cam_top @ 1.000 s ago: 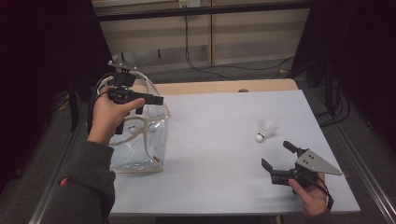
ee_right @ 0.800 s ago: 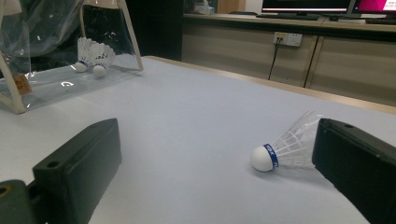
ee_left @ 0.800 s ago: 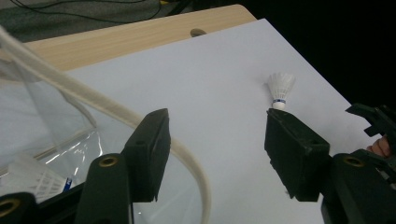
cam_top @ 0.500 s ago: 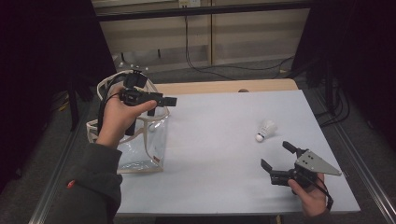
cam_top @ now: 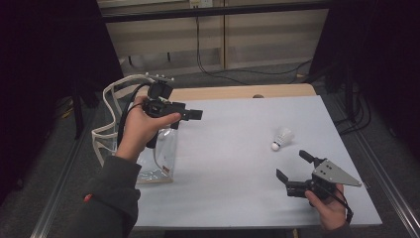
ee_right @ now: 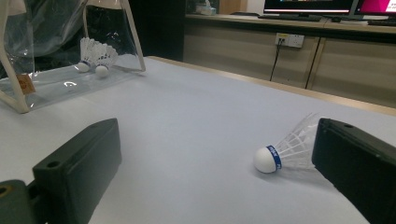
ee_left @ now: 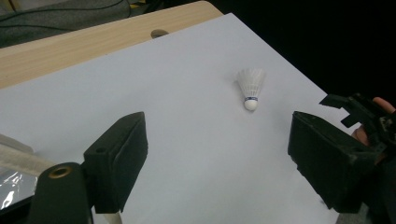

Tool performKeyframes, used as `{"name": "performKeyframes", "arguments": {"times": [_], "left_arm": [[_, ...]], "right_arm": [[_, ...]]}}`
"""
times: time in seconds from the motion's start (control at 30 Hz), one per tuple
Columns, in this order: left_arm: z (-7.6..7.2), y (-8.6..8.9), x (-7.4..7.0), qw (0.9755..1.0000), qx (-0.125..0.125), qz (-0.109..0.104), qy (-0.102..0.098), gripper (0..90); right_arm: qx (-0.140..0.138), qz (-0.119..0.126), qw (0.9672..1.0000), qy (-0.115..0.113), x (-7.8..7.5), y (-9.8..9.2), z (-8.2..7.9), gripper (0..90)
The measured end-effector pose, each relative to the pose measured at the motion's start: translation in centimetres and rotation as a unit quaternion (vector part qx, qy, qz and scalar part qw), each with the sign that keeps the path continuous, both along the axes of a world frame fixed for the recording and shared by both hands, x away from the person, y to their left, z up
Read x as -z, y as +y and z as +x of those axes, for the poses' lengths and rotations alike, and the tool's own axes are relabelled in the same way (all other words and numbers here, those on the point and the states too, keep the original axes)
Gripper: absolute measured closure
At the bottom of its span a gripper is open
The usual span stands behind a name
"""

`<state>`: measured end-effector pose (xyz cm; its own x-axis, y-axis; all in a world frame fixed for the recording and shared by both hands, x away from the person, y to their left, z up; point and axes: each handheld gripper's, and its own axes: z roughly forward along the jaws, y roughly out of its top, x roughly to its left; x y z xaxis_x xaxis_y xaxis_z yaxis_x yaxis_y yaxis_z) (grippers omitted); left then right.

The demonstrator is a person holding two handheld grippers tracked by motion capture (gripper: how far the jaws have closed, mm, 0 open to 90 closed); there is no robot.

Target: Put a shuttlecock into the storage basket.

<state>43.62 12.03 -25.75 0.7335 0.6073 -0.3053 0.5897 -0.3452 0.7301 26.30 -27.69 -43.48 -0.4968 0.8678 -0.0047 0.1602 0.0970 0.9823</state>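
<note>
The shuttlecock (cam_top: 282, 138) lies on its side on the white table (cam_top: 237, 163), toward your right half, cork end pointing at you and feathers away. It sits well apart from the clear bag (cam_top: 148, 153) at the left edge, where two more shuttlecocks (ee_right: 95, 58) rest inside on the bag's floor.

Your right gripper (cam_top: 295, 170) sits low on the table just this side of the shuttlecock, jaws spread and empty. In the right gripper view the feathers are just beside the right-hand jaw and partly hidden behind it, while the cork (ee_right: 267, 159) lies in the gap, closer to that jaw than to the other. Nothing is pinched.

Your left gripper (cam_top: 197, 114) hangs above the bag, pointing across the table. Its jaws have just been opening and now stand wide with nothing between them; in the left gripper view the shuttlecock lies far off in the gap.

The likely trouble is in the closing. I judge that if you shut the right jaws from here, the near jaw would catch the feather skirt first and crush or bend it, or flick the light thing sideways. It could also roll on its cork at a nudge. Centring on the cork end looks safer.
</note>
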Motion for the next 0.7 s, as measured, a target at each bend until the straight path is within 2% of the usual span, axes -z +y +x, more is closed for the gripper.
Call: {"name": "performKeyframes", "arguments": {"times": [0.7], "left_arm": [[-0.7,-3.3,3.0,0.9995,0.027,-0.016,0.008,12.0]], "right_arm": [[-0.003,0.001,1.0,0.0,0.0,0.2,0.2,1.5]]}}
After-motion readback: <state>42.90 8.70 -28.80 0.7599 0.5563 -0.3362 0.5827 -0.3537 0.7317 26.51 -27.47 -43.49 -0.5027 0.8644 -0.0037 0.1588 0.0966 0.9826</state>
